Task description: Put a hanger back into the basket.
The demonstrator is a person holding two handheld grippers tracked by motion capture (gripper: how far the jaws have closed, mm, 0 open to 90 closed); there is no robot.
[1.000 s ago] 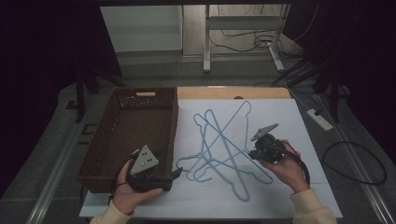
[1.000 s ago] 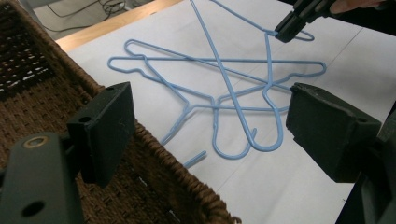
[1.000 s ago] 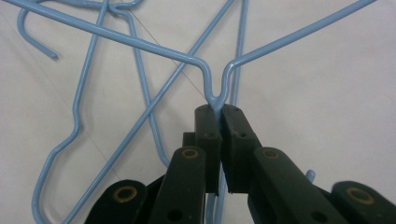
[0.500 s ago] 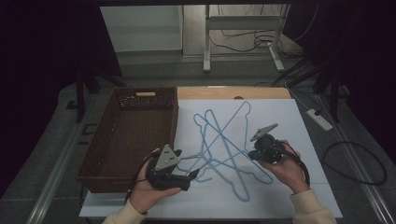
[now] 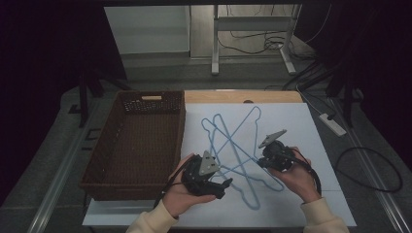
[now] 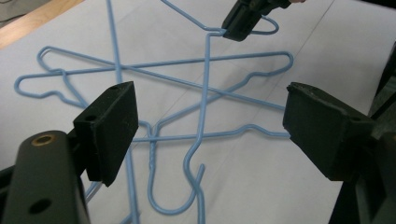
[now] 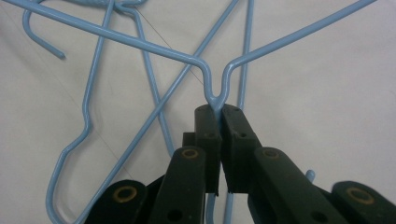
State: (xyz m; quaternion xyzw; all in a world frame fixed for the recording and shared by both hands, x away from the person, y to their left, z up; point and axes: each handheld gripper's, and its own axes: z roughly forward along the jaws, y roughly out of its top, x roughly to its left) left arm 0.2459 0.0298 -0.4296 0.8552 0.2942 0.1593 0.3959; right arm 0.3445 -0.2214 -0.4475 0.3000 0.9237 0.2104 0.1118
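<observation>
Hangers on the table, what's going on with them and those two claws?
A person works a claw in each hand over a tangle of blue wire hangers on a white sheet. The right claw is shut on one hanger's neck, at the base of its hook. The left claw is open, jaws wide apart, hovering over other hangers' hooks without touching them. A brown basket sits to the left with nothing in it.

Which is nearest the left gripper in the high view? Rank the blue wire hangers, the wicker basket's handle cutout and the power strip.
1. blue wire hangers, just right of the left gripper.
2. wicker basket's handle cutout, far wall, up-left.
3. power strip, off the table's right edge.
</observation>
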